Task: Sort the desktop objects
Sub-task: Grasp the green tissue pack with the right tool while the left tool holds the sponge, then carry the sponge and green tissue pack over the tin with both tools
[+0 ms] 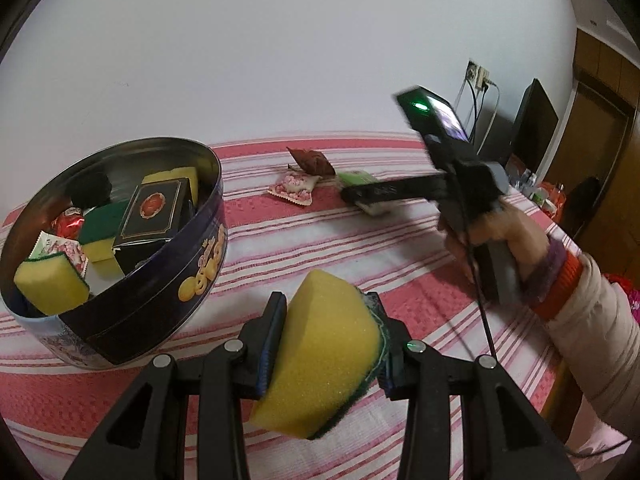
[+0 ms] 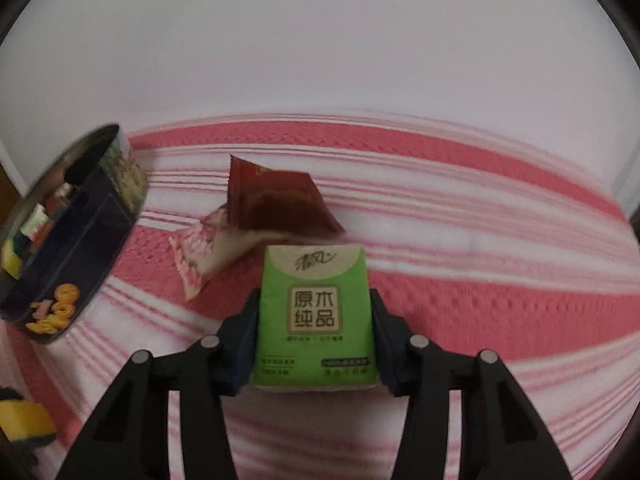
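My left gripper (image 1: 328, 312) is shut on a yellow sponge with a green scouring side (image 1: 324, 360), held above the table just right of the round blue cookie tin (image 1: 192, 276). The tin holds several sponges, a black box (image 1: 154, 216) and small packets. My right gripper (image 2: 314, 300) is shut on a green tissue pack (image 2: 314, 312), held over the striped cloth; it shows in the left wrist view (image 1: 366, 196) at the back right. A dark red packet (image 2: 276, 200) and a pink floral packet (image 2: 200, 256) lie on the cloth beyond it.
The table has a red and white striped cloth (image 1: 320, 248). The tin (image 2: 76, 248) stands at the left in the right wrist view. A white wall is behind the table. A wall socket with cables (image 1: 478, 76) and a dark monitor (image 1: 534, 120) are at the far right.
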